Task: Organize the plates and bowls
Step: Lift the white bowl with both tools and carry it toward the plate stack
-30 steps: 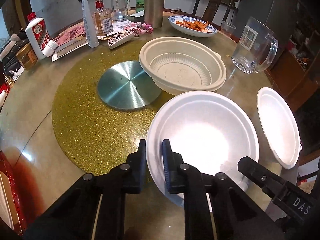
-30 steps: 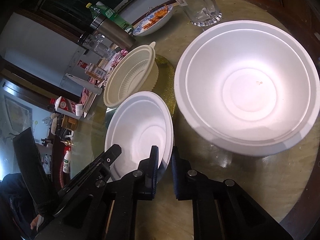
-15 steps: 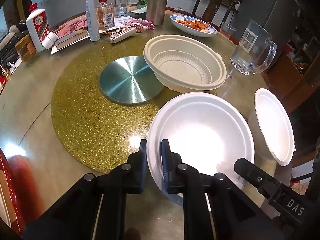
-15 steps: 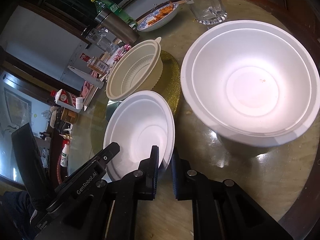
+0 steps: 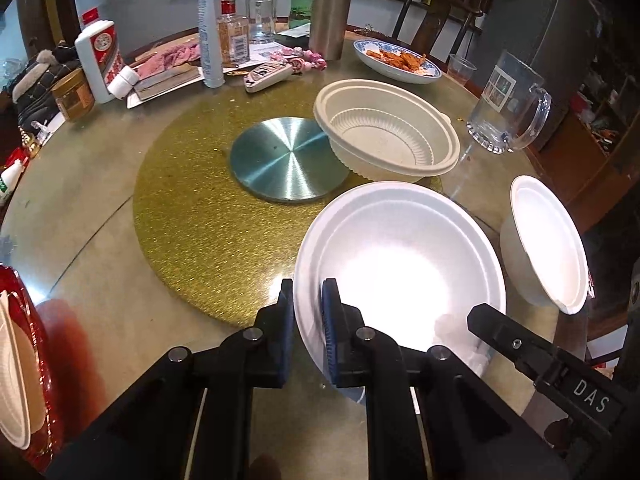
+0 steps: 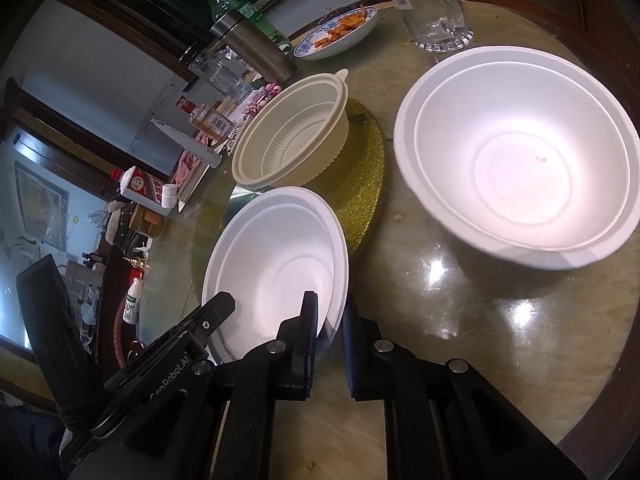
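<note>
A white foam bowl (image 5: pixel 400 276) hangs over the near part of the round table, gripped from both sides. My left gripper (image 5: pixel 308 292) is shut on its left rim. In the right wrist view the same bowl (image 6: pixel 276 256) has its right rim pinched by my right gripper (image 6: pixel 330 308), which is shut. To the right on the table stands a stack of two larger white foam bowls (image 6: pixel 520 160), also in the left wrist view (image 5: pixel 548 240). A cream ribbed plastic bowl (image 5: pixel 384 136) sits behind the held bowl, partly on the gold mat.
A silver disc (image 5: pixel 288 160) lies in the middle of the gold glitter mat (image 5: pixel 200 220). A glass mug (image 5: pixel 508 112), a blue-patterned dish of food (image 5: pixel 400 62), a steel flask (image 5: pixel 330 12) and bottles crowd the far side. A red holder (image 5: pixel 44 380) shows at the lower left edge.
The left wrist view has drifted, so the table's things now sit further right and more of the far side shows. Both grippers keep their grip on the white bowl.
</note>
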Available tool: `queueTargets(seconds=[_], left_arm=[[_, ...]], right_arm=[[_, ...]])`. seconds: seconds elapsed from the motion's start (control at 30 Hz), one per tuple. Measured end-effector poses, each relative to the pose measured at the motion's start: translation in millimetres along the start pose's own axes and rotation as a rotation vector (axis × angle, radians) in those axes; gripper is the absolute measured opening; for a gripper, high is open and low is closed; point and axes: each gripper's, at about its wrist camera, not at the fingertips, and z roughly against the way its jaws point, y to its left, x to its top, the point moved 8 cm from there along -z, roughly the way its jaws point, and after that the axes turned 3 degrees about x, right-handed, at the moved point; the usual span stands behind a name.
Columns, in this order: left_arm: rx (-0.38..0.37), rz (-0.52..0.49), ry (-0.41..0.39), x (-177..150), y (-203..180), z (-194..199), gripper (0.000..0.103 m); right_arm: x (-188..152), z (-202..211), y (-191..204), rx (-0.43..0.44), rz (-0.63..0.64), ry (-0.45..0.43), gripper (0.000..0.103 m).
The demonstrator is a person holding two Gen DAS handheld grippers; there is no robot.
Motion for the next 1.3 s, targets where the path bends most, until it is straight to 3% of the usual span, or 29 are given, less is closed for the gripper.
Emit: queueTargets(seconds=[0.67,1.3], left_arm=[[0.027,0.057,-0.108,-16,57,55,0.011],[0.052,0.099,-0.143,-35,87,79,0.012]], right_arm=[[-32,16,68,-0.003,0.146,-0.018,0.011],[-55,20,98,0.001,0.220,-0.010,0.011]])
